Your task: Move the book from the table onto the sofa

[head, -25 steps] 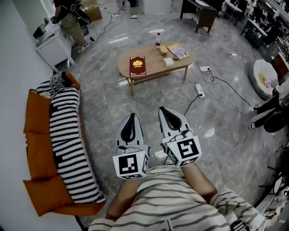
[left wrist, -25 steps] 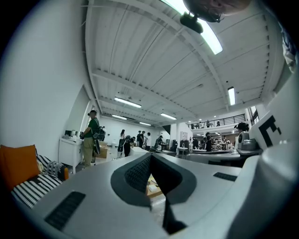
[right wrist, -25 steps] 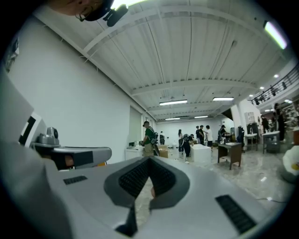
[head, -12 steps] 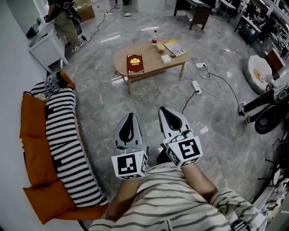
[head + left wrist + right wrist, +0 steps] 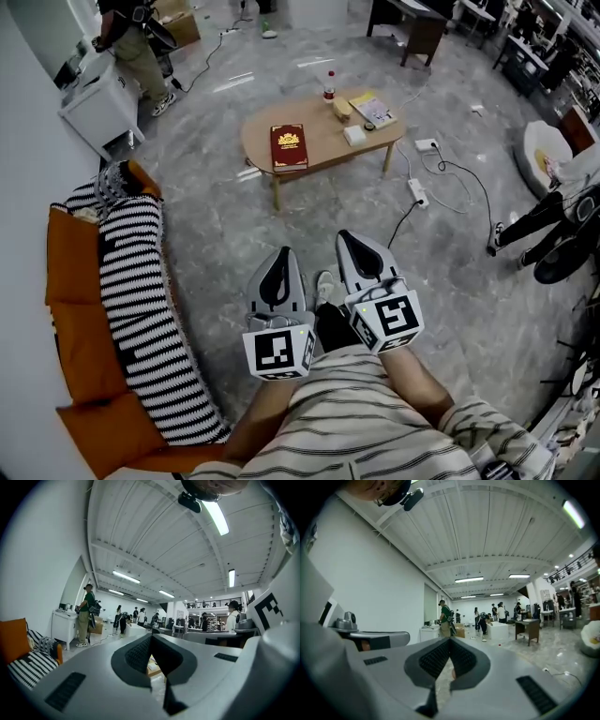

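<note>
The dark red book (image 5: 289, 146) lies flat on the left part of the oval wooden table (image 5: 319, 155), far ahead of me in the head view. The orange sofa (image 5: 73, 309) with a black-and-white striped blanket (image 5: 141, 309) runs along the left wall. My left gripper (image 5: 281, 253) and right gripper (image 5: 350, 236) are held side by side over the grey floor, well short of the table. Both are shut with nothing in them. The left gripper's jaws (image 5: 151, 637) and the right gripper's jaws (image 5: 450, 641) meet at their tips in the gripper views.
On the table's right end stand a bottle (image 5: 329, 84), a yellow booklet (image 5: 371, 106) and a small white box (image 5: 353, 134). A power strip with cables (image 5: 416, 191) lies on the floor right of the table. A person (image 5: 136, 42) stands by a white cabinet (image 5: 98, 101) at the back left.
Both grippers sit a little lower in the head view, still shut and empty. A shoe now shows between them as the person walks. The book has not moved.
</note>
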`<action>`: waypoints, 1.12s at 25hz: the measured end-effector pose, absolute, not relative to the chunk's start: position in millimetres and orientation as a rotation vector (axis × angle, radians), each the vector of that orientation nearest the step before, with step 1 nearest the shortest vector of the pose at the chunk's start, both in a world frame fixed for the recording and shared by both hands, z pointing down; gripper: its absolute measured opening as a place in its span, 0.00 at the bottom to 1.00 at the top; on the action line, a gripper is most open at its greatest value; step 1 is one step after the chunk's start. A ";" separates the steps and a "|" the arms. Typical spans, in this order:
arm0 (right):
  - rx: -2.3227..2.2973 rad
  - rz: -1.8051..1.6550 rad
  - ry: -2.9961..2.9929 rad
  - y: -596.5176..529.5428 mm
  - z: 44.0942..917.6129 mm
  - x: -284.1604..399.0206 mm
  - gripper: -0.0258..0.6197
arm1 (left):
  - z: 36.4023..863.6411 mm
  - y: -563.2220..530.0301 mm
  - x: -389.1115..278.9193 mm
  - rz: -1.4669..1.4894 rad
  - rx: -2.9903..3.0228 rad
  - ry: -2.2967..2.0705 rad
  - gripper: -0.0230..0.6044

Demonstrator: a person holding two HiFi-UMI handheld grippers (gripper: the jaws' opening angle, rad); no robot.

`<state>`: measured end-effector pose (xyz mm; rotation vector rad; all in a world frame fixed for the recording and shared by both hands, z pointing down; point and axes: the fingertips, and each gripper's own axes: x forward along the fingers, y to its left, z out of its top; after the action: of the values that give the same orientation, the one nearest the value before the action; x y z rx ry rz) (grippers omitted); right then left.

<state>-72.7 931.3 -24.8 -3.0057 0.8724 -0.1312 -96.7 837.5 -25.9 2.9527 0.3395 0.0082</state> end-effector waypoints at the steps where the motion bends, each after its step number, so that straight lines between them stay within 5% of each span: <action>1: -2.996 -0.132 0.870 930.7 -22.2 -60.2 0.06 | -24.7 836.3 -84.5 0.013 2.958 0.338 0.04; 16: -2.928 -0.245 0.922 932.3 0.1 175.6 0.06 | -1.8 846.2 150.3 0.171 3.004 0.290 0.04; 28: -2.874 -0.409 0.932 911.1 41.2 278.2 0.06 | 35.0 818.8 248.6 0.315 2.964 0.207 0.04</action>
<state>278.2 911.1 41.2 -2.8744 0.9316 -0.4088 248.6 818.8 35.0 2.9645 0.2065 0.3148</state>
